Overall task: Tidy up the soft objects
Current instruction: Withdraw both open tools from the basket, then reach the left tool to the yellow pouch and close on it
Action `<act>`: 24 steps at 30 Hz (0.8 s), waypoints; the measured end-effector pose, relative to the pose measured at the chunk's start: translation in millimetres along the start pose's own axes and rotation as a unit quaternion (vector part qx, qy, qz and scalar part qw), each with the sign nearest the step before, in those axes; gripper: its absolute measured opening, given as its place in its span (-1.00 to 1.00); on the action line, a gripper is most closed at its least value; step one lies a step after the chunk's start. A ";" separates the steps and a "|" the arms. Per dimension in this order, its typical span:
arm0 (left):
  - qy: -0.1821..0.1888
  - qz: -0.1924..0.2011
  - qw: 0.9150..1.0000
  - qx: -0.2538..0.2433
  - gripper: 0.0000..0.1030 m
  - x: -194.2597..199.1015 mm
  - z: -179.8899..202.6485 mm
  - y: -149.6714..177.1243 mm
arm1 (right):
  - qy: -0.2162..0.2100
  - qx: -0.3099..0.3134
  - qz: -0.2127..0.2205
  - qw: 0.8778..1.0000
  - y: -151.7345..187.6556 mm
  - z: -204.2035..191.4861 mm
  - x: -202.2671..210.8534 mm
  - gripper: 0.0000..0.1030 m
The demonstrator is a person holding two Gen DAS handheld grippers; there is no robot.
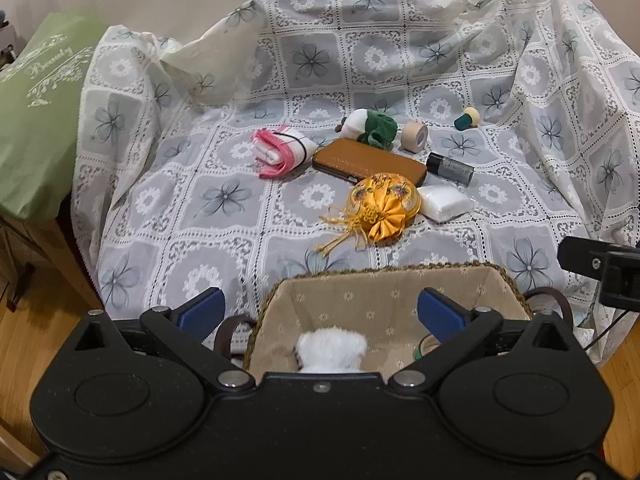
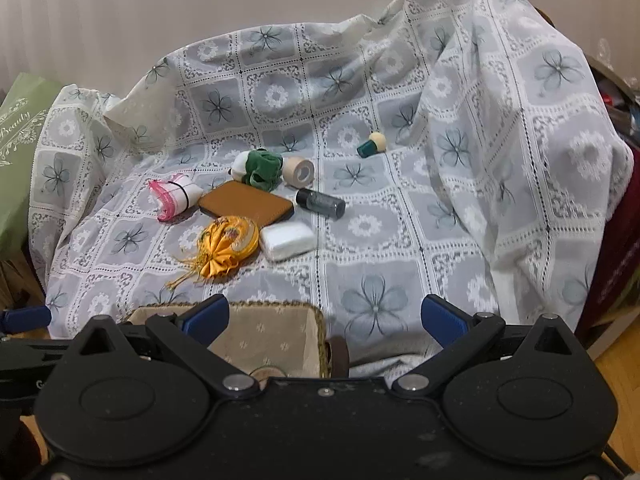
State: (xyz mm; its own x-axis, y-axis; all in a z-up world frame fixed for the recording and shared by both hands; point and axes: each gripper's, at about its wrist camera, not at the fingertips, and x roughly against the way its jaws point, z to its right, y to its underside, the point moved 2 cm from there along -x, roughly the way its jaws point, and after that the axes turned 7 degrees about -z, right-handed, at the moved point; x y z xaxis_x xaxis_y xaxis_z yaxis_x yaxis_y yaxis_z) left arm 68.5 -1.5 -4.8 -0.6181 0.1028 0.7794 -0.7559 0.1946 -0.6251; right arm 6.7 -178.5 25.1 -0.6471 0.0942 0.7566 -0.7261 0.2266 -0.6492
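A woven basket (image 1: 508,280) with a beige flowered lining stands at the near edge of the covered surface; a white fluffy item (image 1: 332,350) lies inside it. My left gripper (image 1: 322,312) hangs open over the basket, nothing between its blue pads. My right gripper (image 2: 324,318) is open too, just right of the basket (image 2: 318,320). Farther back lie a yellow satin pouch (image 1: 384,206), a white packet (image 1: 444,202), a pink-and-white bundle (image 1: 280,152), a green scrunchie (image 1: 378,126) and a white plush piece (image 1: 356,122).
A brown case (image 1: 368,162), a tape roll (image 1: 415,132), a dark tube (image 1: 450,168) and a small green-based ball (image 1: 467,117) also lie on the lace cloth (image 1: 200,208). A green bag (image 1: 36,112) sits at left. Wood floor (image 1: 36,328) shows below.
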 end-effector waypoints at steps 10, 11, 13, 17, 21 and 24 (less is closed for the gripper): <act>0.010 -0.014 1.000 -0.020 0.93 -29.4 10.9 -27.8 | -0.028 -0.036 -0.033 0.998 -21.3 10.1 -34.9 1.00; 0.010 -0.017 1.000 -0.023 0.93 -33.5 11.4 -30.9 | -0.028 -0.042 -0.037 0.998 -23.8 12.8 -39.8 0.99; 0.010 -0.022 0.999 -0.027 0.93 -42.0 12.5 -37.1 | -0.024 -0.045 -0.043 0.998 -27.6 15.9 -48.2 0.99; 0.013 -0.036 0.999 -0.033 0.93 -62.5 14.0 -50.1 | -0.018 -0.042 -0.054 0.997 -34.9 18.7 -64.9 0.98; 0.020 -0.049 0.998 -0.041 0.93 -83.3 18.1 -61.6 | -0.017 -0.044 -0.069 0.996 -41.9 21.2 -82.6 0.94; 0.026 -0.051 0.997 -0.055 0.93 -96.3 25.5 -69.5 | -0.016 -0.048 -0.083 0.995 -44.8 23.7 -94.6 0.86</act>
State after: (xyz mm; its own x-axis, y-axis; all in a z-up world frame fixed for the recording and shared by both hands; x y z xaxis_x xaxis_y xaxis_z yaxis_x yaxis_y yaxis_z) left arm 175.1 -49.8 -37.5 -0.5259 0.1263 0.8411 -0.7841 0.3112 -0.5369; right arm 95.0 -220.5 -19.3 -0.5280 0.0173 0.8491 -0.7992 0.3280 -0.5036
